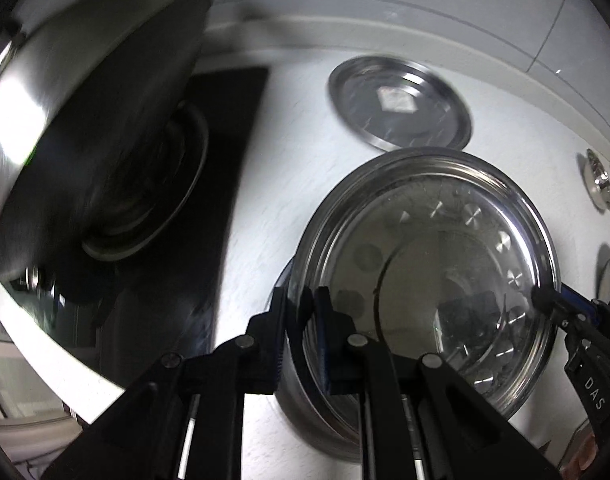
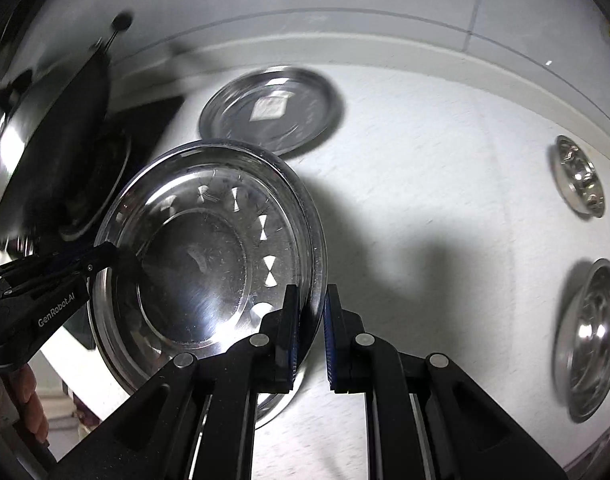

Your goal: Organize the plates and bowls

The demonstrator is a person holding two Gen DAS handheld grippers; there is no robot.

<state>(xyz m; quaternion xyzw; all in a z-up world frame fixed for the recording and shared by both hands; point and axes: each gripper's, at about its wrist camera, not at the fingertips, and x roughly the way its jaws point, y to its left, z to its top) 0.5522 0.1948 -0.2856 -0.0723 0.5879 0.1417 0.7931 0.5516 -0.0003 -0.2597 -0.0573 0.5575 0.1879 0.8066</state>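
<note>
Currently held: bowl, above the white counter, rim pinched on opposite sides.
Left gripper: fingers closed on near rim.
Right gripper: closed on its rim edge (slightly tilted).
Key relation: plate lies just beyond the bowl, ahead of both grippers.

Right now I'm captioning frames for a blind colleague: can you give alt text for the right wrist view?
Both grippers, right gripper and left gripper, pinch opposite rims of a steel bowl above a white counter. A flat steel plate lies behind it, and two smaller bowls sit at right.
</note>
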